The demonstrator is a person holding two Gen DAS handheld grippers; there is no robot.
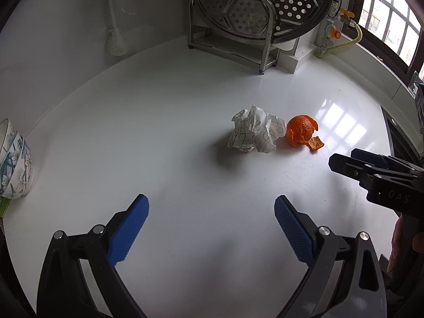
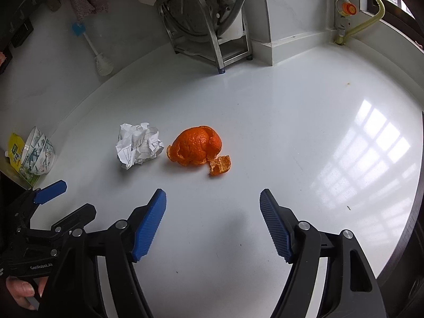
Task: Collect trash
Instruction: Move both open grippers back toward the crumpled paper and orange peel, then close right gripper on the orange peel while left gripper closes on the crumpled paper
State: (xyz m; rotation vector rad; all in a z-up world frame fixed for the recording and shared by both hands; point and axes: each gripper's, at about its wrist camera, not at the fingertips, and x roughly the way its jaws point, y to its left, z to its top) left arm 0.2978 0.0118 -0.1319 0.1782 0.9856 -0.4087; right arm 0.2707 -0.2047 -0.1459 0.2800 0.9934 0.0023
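A crumpled ball of printed white paper [image 1: 255, 132] lies on the white counter, with an orange peel [image 1: 302, 130] touching its right side and a small peel scrap [image 1: 315, 143] beside that. The right wrist view shows the paper [image 2: 139, 145], the peel [image 2: 196, 145] and the scrap [image 2: 220, 165]. My left gripper [image 1: 212, 206] is open and empty, short of the paper. My right gripper [image 2: 213, 201] is open and empty, just short of the peel. Each gripper shows at the edge of the other's view, the right one [image 1: 344, 163] and the left one [image 2: 66, 198].
A metal rack [image 1: 233, 37] holding a perforated steamer tray stands at the back. A bottle brush [image 1: 112, 26] hangs on the wall. Stacked floral bowls [image 1: 14, 164] sit at the left, with a yellow packet [image 2: 14, 151] behind them. A gas valve and hose [image 2: 352, 16] are at the back right.
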